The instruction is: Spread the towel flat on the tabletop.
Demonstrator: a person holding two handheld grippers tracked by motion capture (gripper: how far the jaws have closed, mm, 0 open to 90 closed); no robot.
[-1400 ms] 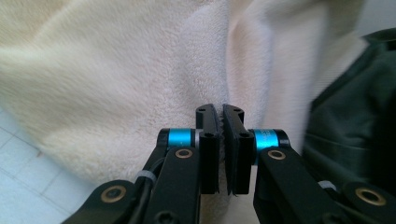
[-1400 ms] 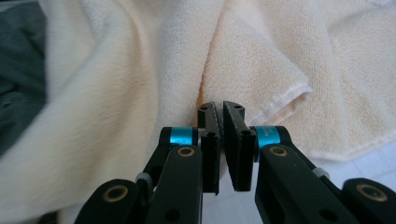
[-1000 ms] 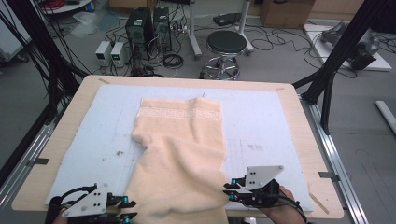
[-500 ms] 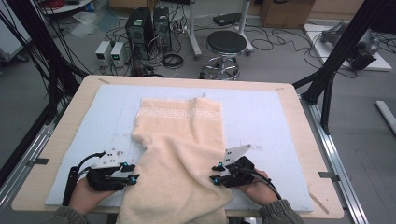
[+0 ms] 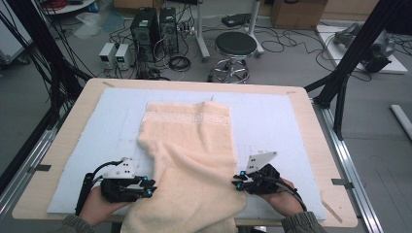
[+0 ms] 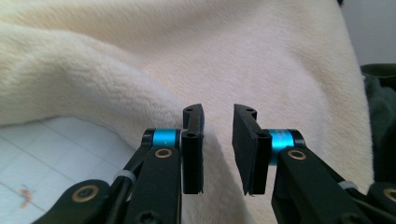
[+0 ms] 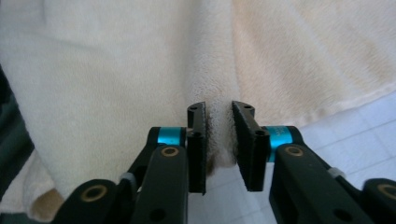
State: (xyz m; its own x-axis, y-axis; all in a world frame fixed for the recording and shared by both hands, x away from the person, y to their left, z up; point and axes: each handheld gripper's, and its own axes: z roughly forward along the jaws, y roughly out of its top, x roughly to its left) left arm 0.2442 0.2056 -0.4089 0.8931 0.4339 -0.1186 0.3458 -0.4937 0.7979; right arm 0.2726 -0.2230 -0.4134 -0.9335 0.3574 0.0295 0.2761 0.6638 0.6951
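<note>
At the worktop's (image 5: 68, 145) near edge, towel (image 5: 194, 160) between both claws: left claw (image 6: 218, 149) closing, ungripped; right claw (image 7: 218, 147) pinching its edge

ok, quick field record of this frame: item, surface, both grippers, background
item: cream towel, near end hanging over the table edge
surface: pale blue mat on wooden table
left gripper: at towel's left edge, jaws just closing, cloth between them, gap showing
right gripper: at towel's right edge, a fold pinched between the jaws
background: round stool
</note>
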